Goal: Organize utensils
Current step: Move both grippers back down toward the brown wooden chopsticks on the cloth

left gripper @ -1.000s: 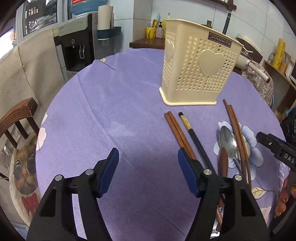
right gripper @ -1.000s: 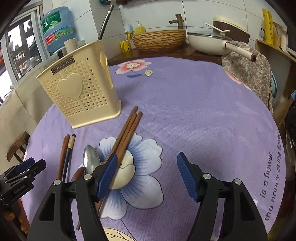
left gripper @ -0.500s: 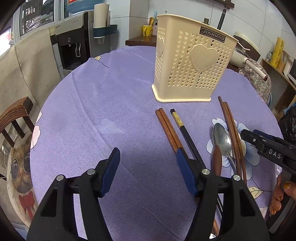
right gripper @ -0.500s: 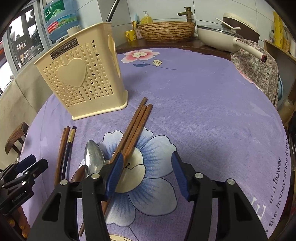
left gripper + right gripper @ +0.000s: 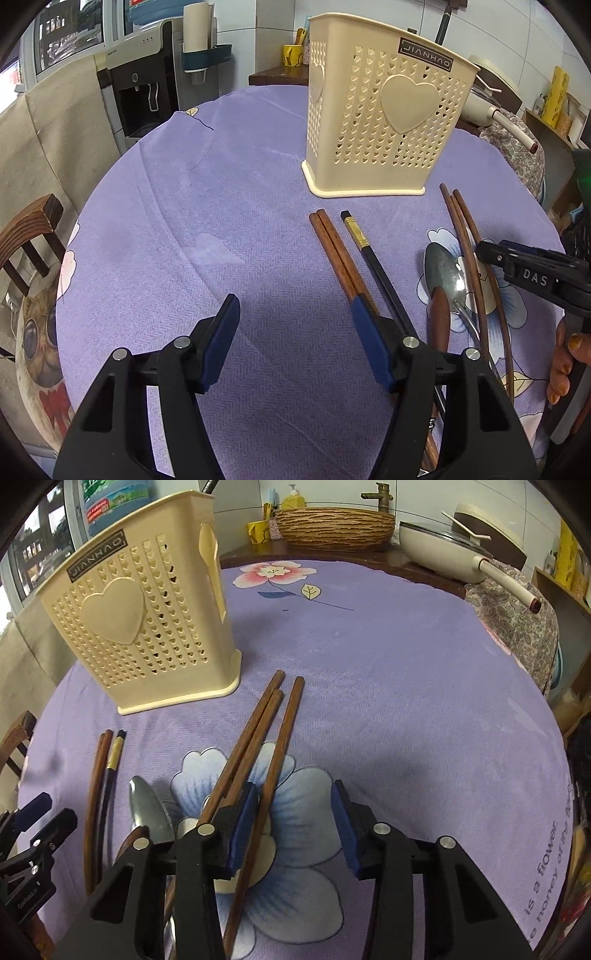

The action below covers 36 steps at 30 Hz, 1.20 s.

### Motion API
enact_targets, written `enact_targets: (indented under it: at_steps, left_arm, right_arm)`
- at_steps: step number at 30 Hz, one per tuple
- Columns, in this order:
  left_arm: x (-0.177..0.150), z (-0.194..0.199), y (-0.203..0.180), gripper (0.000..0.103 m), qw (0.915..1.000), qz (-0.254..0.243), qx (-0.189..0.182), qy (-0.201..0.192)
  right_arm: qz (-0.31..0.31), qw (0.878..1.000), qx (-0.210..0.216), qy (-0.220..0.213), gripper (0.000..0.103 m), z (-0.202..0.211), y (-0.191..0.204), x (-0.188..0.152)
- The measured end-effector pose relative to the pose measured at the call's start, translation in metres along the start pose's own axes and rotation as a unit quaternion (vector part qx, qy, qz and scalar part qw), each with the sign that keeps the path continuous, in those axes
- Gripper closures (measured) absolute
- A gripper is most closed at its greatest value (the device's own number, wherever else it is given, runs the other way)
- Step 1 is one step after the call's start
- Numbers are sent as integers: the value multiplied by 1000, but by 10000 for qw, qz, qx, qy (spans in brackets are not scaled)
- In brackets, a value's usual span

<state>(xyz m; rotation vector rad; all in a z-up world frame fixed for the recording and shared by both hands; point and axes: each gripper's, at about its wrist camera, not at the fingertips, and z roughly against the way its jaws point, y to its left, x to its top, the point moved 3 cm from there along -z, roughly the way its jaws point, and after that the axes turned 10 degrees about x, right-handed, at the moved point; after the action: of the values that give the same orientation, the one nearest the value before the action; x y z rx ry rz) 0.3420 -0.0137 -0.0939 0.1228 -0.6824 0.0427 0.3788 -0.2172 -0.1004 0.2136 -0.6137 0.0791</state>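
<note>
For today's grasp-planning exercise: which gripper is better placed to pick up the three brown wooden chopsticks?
Right. The right gripper is open low over the three brown wooden chopsticks, one between its fingers. The left gripper is open beside a different pair.

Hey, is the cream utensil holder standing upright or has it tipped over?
Upright. The cream utensil holder stands on its flat base on the purple tablecloth, open top facing up. Whether anything is inside, I cannot tell.
</note>
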Motion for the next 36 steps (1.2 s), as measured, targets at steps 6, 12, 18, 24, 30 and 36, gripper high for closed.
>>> enact_targets:
  at_steps: [6,12,18,24,30,36]
  left_arm:
    - [2,-2,-6,40,10000,-75,-33,13]
    - [-1,-6,-7,42,9999,-91,67,78]
    - [1,-8,-9,42,9999,-102,56,90]
    - [6,-10,-21,42,9996,-246,58,111]
    - [8,-13,-20,41,9995,-274,66,126]
    - [6,-20,-4,41,9994,-139,211,249]
  right_arm:
    - [-5,10000,1,-55,63,-2,-3,3]
    - [-43,9999,73,-85,63,-2,-4,4]
    - [1,9999,33,-106,61,-3,-1,3]
    - [11,9999,54,-105,61,-2,0,1]
    - [58,9999,5,-97,61,-3,1,1]
    - [40,9999,4,-104,63,-3,-1,3]
